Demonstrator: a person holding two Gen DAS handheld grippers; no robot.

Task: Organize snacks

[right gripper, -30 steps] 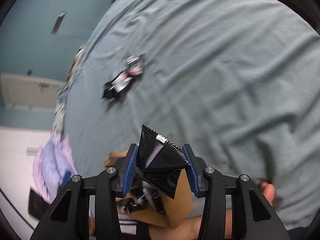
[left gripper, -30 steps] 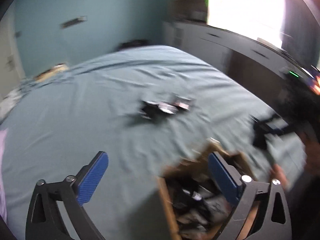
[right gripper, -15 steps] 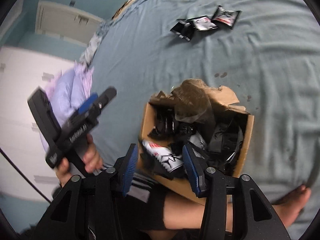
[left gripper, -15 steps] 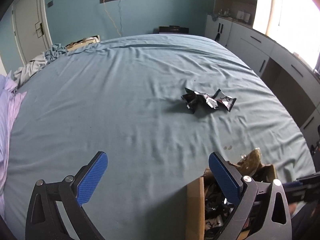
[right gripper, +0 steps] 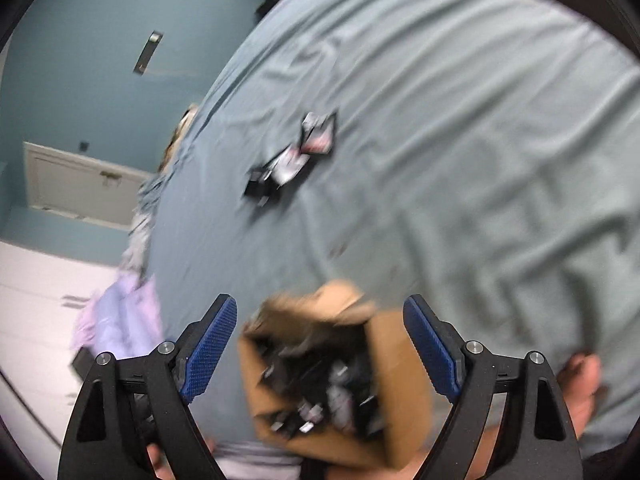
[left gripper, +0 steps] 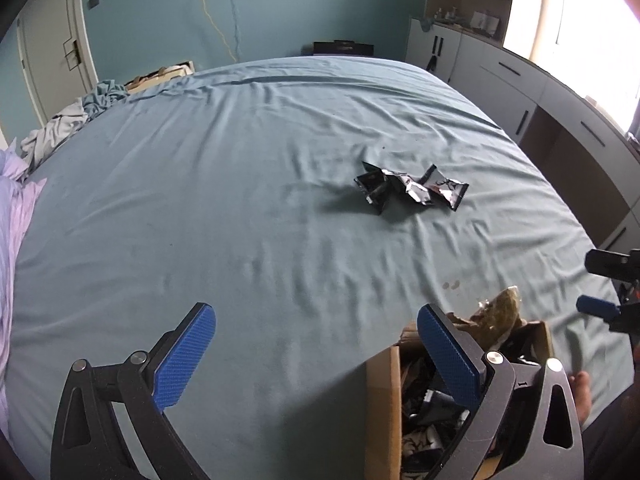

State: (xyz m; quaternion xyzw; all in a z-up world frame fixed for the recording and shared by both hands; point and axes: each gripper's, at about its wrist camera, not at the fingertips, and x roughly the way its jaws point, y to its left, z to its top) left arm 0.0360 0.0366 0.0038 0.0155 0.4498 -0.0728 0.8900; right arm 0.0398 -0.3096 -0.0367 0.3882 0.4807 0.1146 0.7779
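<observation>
1. Snack packets are lying mid-bed in a short row, its long axis running left to right in the left wrist view.
2. Cardboard box is sitting at the bed's near edge, opening upward (packets inside).
3. Right gripper is opening above the box, holding nothing.
4. Left gripper is standing wide, empty.

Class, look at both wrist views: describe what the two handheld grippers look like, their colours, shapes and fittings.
Both match. The left gripper and right gripper each have a black, angular frame with triangular cut-outs, silver round bolts at the joints, and two flat fingers faced with blue pads bearing a fine dotted texture. No cables or sleeves are visible.
</observation>
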